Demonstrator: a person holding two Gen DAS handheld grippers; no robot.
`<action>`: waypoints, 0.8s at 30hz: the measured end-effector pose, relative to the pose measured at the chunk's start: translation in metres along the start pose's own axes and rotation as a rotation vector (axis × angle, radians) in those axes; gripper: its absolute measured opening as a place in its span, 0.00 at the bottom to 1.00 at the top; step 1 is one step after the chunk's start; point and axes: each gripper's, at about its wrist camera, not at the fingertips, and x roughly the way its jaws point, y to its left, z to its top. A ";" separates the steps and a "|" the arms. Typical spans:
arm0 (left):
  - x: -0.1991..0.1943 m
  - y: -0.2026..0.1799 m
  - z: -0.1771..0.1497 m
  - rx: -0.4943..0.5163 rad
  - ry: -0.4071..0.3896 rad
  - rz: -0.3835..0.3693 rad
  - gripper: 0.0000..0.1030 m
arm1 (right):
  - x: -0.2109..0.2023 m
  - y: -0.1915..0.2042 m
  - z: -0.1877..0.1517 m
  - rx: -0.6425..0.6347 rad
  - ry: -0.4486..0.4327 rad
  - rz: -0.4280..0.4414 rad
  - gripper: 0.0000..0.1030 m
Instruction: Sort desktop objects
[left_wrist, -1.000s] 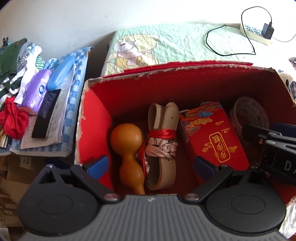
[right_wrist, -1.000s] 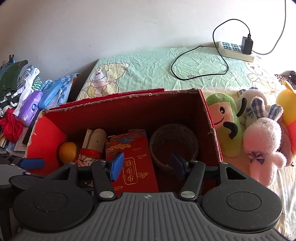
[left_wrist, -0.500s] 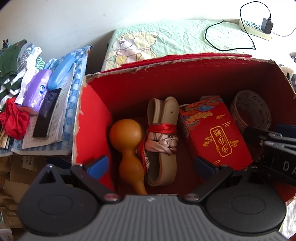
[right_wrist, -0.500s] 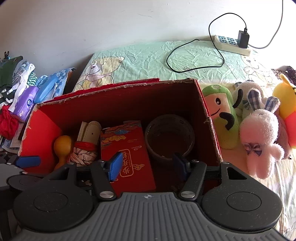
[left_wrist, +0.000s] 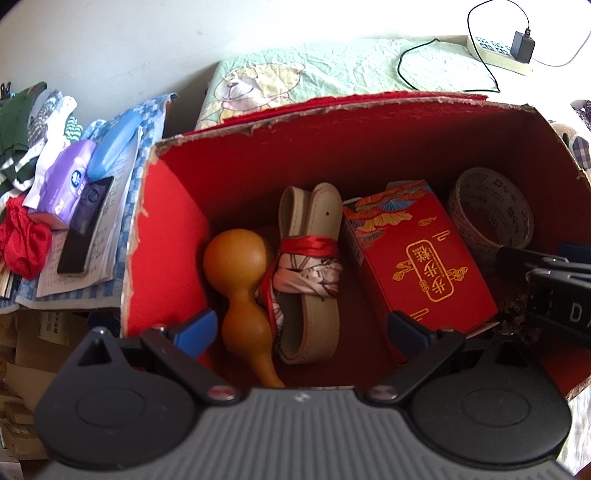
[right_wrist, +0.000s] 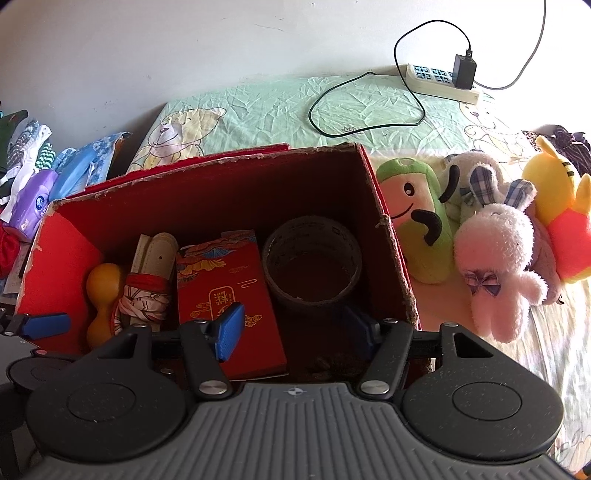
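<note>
- My left gripper hangs with jaws spread wide and empty over the red box.
- My right gripper is likewise spread and holds nothing.
- In the box, left to right: an orange gourd, a tied beige belt, a red carton, a tape roll.
- Plush toys lie outside, beside its right wall.

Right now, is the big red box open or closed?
Open. The red box has no lid over it, so the gourd, belt and tape roll show inside.
</note>
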 end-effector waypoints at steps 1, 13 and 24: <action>0.000 0.000 0.000 0.000 -0.005 0.000 0.97 | 0.000 0.000 0.000 0.003 -0.001 0.001 0.64; 0.004 -0.004 -0.002 0.030 0.068 -0.018 0.97 | 0.000 0.001 0.000 0.017 0.026 0.033 0.69; 0.002 -0.005 -0.009 0.050 0.067 -0.041 0.97 | -0.001 0.001 -0.002 0.008 0.032 0.036 0.70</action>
